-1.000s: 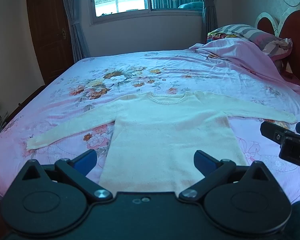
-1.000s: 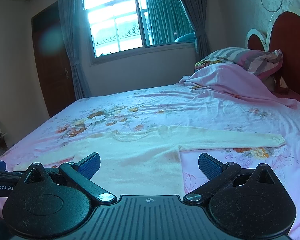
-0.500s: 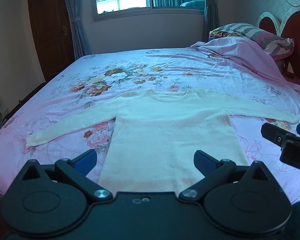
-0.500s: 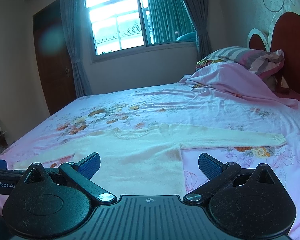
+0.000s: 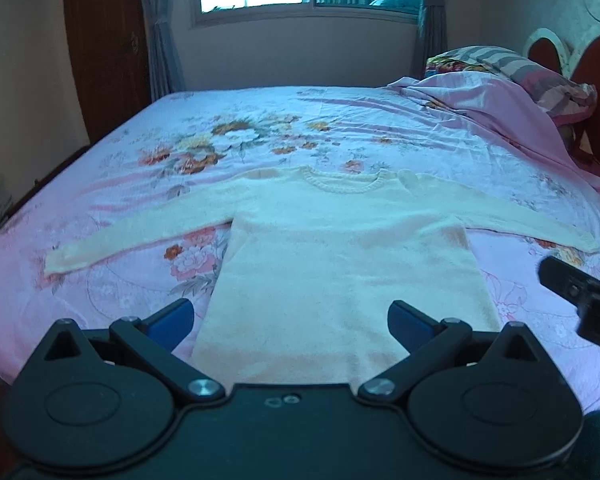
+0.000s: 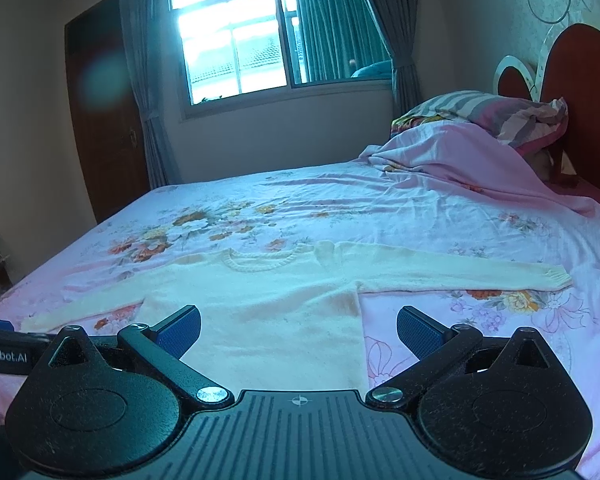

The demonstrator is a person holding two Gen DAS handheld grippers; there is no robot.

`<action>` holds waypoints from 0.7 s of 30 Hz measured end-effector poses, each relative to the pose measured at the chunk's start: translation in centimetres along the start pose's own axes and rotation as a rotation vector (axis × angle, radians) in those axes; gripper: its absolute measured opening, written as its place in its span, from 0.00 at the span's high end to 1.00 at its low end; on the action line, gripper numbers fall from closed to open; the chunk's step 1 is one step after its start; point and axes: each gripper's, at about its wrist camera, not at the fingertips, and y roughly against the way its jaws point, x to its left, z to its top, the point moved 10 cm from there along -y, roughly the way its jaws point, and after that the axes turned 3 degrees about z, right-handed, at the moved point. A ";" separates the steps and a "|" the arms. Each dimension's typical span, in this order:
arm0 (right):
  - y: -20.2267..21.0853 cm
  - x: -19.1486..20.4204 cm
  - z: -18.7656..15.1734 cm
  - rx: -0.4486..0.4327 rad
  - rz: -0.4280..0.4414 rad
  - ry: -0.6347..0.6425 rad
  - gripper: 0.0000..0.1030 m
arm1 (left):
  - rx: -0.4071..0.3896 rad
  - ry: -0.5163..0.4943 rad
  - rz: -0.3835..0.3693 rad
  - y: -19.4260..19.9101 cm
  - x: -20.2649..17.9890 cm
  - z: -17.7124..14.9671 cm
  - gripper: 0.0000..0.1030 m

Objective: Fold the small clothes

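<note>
A cream long-sleeved sweater [image 5: 340,256] lies flat on the bed, face up, both sleeves spread out to the sides, hem nearest me. It also shows in the right wrist view [image 6: 268,308]. My left gripper [image 5: 290,322] is open and empty, held above the sweater's hem. My right gripper [image 6: 298,330] is open and empty, above the hem's right part. The right gripper's tip shows at the right edge of the left wrist view [image 5: 580,292]. The left gripper's tip shows at the left edge of the right wrist view [image 6: 4,344].
The bed has a pink floral sheet [image 5: 260,136]. A bunched pink blanket [image 6: 460,152] and striped pillow [image 6: 480,108] lie at the far right by the red headboard [image 6: 588,92]. A window [image 6: 260,40], curtains and a dark door [image 5: 104,48] stand behind.
Both grippers have shifted slightly forward and tilted; the sweater sits a bit lower in the right wrist view. The sweater itself has not moved. Both stay open.
</note>
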 end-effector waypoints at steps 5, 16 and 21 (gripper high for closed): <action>-1.0 -0.4 -1.0 0.019 -0.013 0.004 0.00 | 0.030 0.030 0.013 -2.2 1.7 -0.1 0.01; -4.1 -0.6 -1.8 0.068 -0.024 -0.012 0.00 | 0.095 0.128 0.026 -7.6 6.9 0.2 0.08; -6.5 0.8 -1.3 0.083 -0.008 0.024 0.00 | 0.125 0.188 0.059 -10.2 9.9 1.0 0.09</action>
